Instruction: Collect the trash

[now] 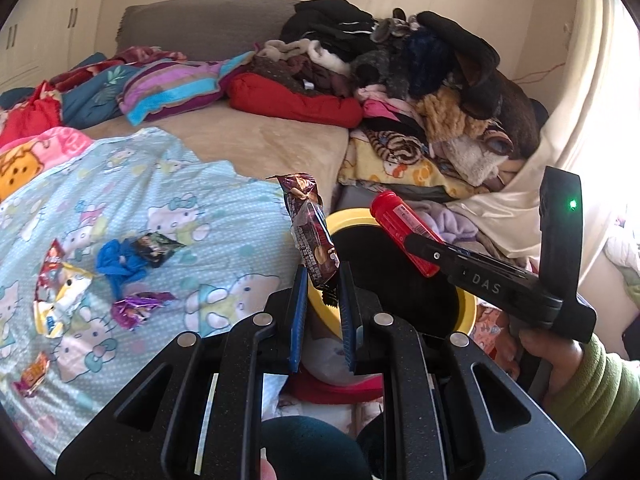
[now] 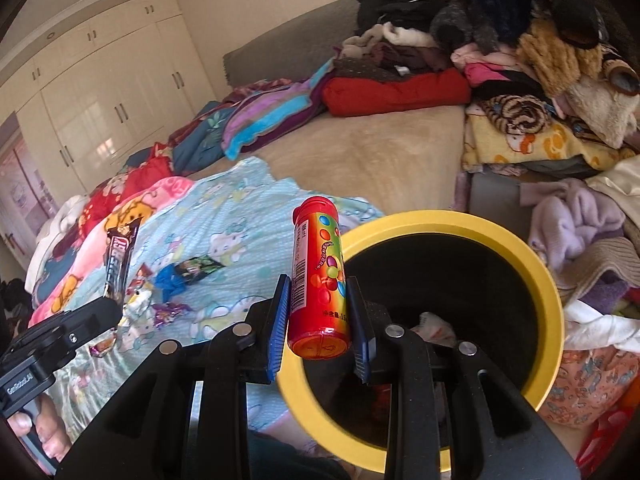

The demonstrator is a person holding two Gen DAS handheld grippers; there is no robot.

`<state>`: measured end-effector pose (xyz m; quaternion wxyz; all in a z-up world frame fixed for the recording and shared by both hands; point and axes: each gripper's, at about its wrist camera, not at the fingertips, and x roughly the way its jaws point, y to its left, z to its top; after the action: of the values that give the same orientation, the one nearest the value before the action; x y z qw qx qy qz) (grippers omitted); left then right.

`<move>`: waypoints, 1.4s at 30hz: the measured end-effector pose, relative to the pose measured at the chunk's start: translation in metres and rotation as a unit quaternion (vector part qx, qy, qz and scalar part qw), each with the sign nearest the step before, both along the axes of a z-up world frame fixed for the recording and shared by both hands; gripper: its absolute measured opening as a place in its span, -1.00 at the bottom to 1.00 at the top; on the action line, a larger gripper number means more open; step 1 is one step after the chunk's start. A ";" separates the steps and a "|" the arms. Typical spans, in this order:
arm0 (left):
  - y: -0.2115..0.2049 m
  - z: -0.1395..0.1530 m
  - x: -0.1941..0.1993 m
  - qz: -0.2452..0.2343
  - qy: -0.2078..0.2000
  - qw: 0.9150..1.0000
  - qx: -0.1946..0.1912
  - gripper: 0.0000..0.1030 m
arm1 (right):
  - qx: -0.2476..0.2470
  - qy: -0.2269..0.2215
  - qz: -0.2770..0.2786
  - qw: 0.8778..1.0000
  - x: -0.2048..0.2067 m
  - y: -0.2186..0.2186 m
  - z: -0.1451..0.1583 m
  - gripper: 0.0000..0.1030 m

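Observation:
My left gripper (image 1: 323, 280) is shut on a brown snack wrapper (image 1: 310, 232) and holds it upright beside the rim of a yellow bin (image 1: 348, 218). My right gripper (image 2: 318, 284) is shut on a red candy tube (image 2: 318, 276) at the near left rim of the yellow bin (image 2: 552, 292), which is black inside with some trash at the bottom. In the left wrist view the tube (image 1: 404, 234) hangs over the bin's mouth. In the right wrist view the wrapper (image 2: 120, 258) stands at the left. Several loose wrappers (image 1: 60, 288) and a blue scrap (image 1: 118, 264) lie on the cartoon-cat sheet.
A tall pile of clothes and blankets (image 1: 420, 92) covers the bed's right side behind the bin. Folded blankets (image 1: 168, 86) lie at the back left. White wardrobes (image 2: 100, 100) stand beyond the bed. A grey headboard (image 1: 200, 24) is at the back.

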<state>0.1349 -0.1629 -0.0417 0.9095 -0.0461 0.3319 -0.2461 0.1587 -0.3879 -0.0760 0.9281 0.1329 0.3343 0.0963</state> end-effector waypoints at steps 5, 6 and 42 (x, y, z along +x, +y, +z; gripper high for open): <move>-0.015 -0.002 0.000 -0.021 0.001 1.000 0.002 -0.80 | -0.001 0.005 -0.020 1.000 0.000 -0.016 -0.003 -0.48; -0.018 -0.002 0.000 -0.025 0.001 1.000 0.003 -0.80 | -0.001 0.007 -0.025 1.000 -0.001 -0.020 -0.004 -0.48; -0.097 -0.045 0.071 -0.086 0.055 0.994 0.035 -0.04 | 0.013 0.065 -0.107 0.992 0.006 -0.081 -0.041 -0.41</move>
<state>0.2058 -0.2599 -0.0872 0.8663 0.0004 0.3929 -0.3084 0.1645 -0.4690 -0.1165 0.9076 0.1856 0.3764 -0.0081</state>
